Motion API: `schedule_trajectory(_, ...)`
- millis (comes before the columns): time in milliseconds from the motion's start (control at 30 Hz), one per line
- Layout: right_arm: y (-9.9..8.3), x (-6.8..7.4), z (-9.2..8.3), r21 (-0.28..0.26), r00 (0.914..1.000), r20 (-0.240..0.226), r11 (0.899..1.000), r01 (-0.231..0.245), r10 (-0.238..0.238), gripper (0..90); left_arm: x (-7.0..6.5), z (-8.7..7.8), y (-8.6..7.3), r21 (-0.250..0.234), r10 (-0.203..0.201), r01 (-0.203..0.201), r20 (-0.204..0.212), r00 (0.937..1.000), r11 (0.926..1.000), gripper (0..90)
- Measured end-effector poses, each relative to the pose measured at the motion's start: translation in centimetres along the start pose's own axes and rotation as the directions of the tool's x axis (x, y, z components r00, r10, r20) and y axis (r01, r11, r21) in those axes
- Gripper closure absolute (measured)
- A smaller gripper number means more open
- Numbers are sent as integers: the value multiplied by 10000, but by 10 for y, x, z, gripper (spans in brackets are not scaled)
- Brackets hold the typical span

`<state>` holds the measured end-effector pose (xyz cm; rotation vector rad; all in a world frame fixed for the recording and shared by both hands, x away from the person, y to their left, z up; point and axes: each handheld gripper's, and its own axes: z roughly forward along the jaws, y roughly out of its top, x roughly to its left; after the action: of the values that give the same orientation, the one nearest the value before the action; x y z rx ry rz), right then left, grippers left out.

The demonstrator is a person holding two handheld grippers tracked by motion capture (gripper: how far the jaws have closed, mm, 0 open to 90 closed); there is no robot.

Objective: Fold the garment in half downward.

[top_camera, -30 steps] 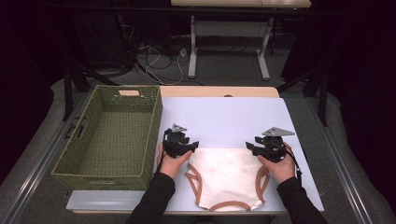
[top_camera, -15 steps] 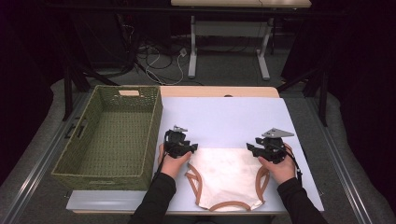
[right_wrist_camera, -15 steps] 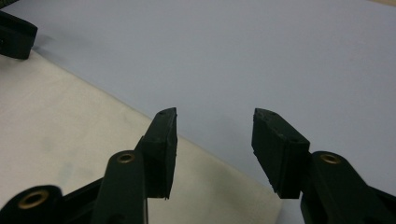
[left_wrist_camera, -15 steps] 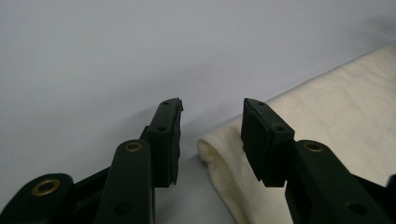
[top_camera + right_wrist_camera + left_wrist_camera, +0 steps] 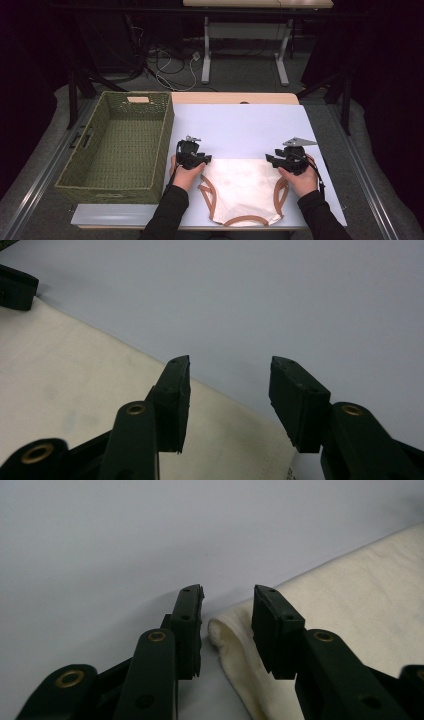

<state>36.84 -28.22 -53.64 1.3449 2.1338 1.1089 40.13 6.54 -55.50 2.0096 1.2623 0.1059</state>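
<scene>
A cream garment (image 5: pixel 242 187) with brown trim lies flat near the table's front edge. My left gripper (image 5: pixel 204 160) is at its upper left corner. In the left gripper view its jaws (image 5: pixel 227 592) have just been closing. A gap still shows between them, and the garment's folded corner (image 5: pixel 222 632) lies in it untouched. My right gripper (image 5: pixel 270 159) is at the upper right corner. Its jaws (image 5: pixel 230 365) stand open across the garment's edge (image 5: pixel 60 375), one jaw over cloth and the other over bare table.
A green woven basket (image 5: pixel 165 125) stands at the left of the pale table (image 5: pixel 250 125), close to my left hand. Behind the garment the tabletop runs bare to its far edge. Desk legs and cables are on the floor beyond.
Both hands and the garment stay where they were. The left gripper's jaws look slightly narrower than before.
</scene>
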Motion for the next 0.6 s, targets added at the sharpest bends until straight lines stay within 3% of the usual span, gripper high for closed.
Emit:
schedule_trajectory(333, -1, -8, 0, 145, 9988, 238, 9990, -426, 422, 531, -3, -1, -1, 242, 64, -61, -132, 9999, 9997, 793)
schedule_trajectory(600, -3, -16, 0, 406, 9950, 479, 9952, -895, 875, 584, -3, 0, -3, -17, -32, 32, -111, 9999, 10000, 856)
